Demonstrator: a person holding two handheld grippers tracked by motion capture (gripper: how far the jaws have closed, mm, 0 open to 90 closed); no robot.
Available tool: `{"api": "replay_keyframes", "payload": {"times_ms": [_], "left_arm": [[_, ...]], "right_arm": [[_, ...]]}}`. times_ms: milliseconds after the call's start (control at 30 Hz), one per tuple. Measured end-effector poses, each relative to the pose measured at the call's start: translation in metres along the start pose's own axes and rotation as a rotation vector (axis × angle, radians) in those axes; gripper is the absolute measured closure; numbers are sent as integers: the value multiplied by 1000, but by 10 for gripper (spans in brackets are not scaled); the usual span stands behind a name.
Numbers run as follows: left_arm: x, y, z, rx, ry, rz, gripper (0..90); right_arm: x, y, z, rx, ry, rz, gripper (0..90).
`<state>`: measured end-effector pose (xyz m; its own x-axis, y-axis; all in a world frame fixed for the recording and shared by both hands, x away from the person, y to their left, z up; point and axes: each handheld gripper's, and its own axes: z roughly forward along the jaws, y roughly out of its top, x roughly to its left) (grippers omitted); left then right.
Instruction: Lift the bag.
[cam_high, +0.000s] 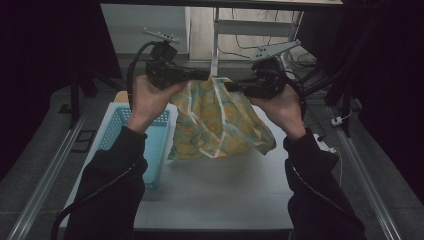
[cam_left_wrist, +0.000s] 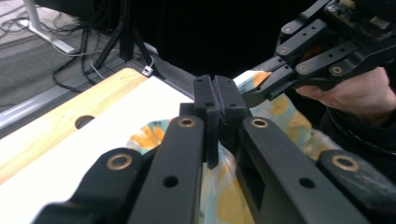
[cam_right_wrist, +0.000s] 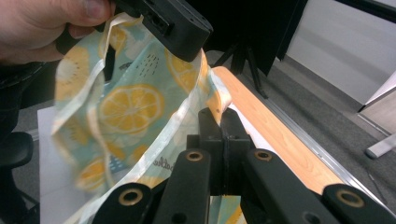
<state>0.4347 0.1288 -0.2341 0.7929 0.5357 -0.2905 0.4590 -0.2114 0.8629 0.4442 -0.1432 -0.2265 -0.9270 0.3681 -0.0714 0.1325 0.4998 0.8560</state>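
Note:
A light blue cloth printed with yellow lemon slices hangs in the air above the white table, stretched between both grippers. My left gripper pinches its upper left edge, jaws shut on the fabric. My right gripper grips the upper right edge, jaws shut on the cloth's hem. In the left gripper view the right gripper reaches in from the right. In the right gripper view the left gripper's body sits at the top, held by a hand. The cloth's lower part sags toward the table.
A light blue plastic basket stands on the table's left side, under my left forearm. The table has a wooden far edge. Metal rails run along both sides of the table. Desk legs and cables lie on the floor beyond.

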Motion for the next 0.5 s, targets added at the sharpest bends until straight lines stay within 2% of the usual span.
{"api": "replay_keyframes", "payload": {"times_ms": [133, 333, 500], "left_arm": [[7, -4, 5, 10, 27, -2, 888], [19, -14, 19, 29, 60, -11, 883], [29, -28, 36, 46, 56, -16, 878]], "right_arm": [[-3, -3, 6, 25, -23, -2, 900], [-12, -17, 21, 46, -26, 28, 900], [-17, -31, 33, 52, -28, 47, 900]]}}
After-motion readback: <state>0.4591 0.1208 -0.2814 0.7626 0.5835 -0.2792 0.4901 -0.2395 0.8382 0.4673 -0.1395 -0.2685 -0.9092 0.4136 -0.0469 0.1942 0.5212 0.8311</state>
